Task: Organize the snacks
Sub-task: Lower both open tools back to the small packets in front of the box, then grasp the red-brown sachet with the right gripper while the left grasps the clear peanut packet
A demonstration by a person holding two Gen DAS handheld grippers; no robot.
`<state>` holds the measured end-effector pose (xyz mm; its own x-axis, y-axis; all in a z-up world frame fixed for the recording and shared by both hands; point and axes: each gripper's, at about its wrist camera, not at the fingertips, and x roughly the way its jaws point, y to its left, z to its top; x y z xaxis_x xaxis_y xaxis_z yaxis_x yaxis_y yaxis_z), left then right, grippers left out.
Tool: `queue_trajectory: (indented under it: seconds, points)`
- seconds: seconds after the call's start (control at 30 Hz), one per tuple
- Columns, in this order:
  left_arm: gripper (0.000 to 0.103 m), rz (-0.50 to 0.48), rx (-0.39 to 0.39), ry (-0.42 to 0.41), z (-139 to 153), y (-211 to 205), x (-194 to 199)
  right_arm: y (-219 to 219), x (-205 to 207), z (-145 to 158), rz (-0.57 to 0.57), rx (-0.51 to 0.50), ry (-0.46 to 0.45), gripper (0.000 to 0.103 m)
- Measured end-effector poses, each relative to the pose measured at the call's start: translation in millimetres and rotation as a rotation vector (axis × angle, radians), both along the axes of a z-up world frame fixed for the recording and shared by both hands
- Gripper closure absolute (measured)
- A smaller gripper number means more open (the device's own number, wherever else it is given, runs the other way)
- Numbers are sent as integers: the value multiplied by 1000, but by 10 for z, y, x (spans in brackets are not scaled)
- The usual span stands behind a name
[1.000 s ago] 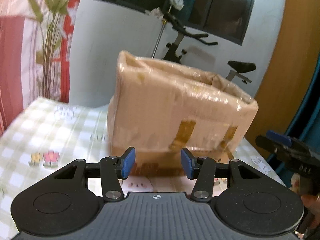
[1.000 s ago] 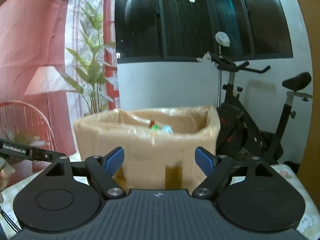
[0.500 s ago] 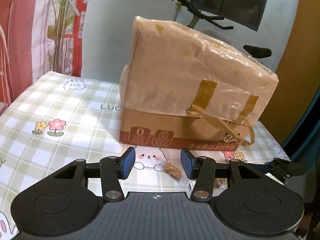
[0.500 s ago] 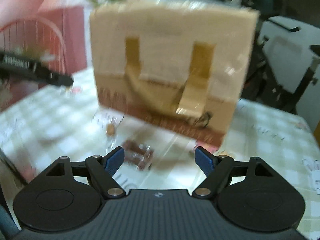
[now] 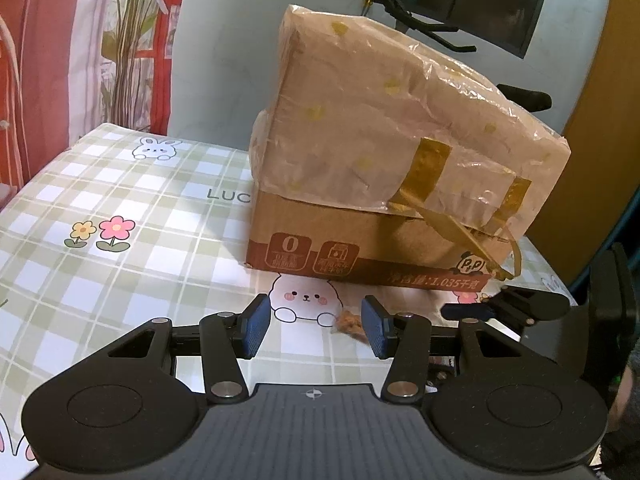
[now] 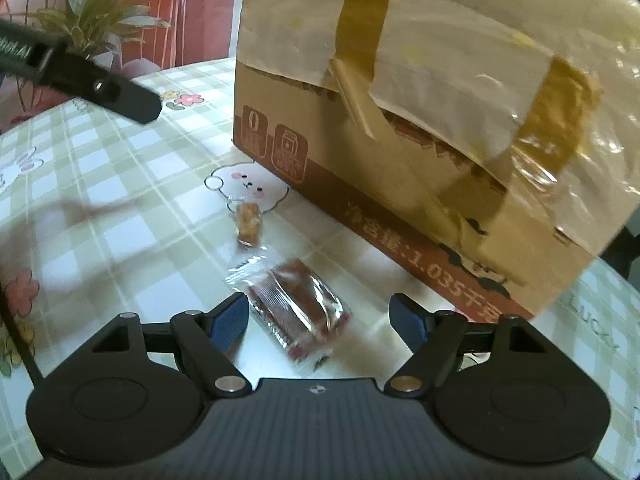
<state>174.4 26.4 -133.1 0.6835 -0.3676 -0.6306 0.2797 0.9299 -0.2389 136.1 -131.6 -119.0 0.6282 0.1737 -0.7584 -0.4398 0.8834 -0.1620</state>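
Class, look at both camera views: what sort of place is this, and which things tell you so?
Probably a room in a home: a table under a checked bunny tablecloth, an exercise bike by the wall, and a floral curtain beside a houseplant.

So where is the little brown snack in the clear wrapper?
In the right wrist view, the brown wrapped snack lies on the checked tablecloth before the cardboard box, between the right gripper's open jaws, near a smaller tan snack.

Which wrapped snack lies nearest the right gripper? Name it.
The flat reddish-brown snack in clear wrap, between the open right gripper fingers. The small tan snack lies farther off, by the box.
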Motion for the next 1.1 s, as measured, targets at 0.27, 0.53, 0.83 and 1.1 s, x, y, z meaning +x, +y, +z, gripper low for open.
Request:
queue_trajectory:
  seconds: [0.27, 0.53, 0.83, 1.1]
  points:
    - [51, 0, 4, 21, -42, -12, 14, -35, 174, -67, -40, 140, 44, 33]
    - [51, -19, 10, 56, -128, -71, 27, -87, -24, -27, -72, 190, 24, 52]
    - [52, -74, -16, 146, -315, -253, 49, -280, -342, -4, -278, 216, -100, 54]
    - [52, -14, -37, 208, -439, -463, 265, -231, -316, -9, -279, 181, -119, 54]
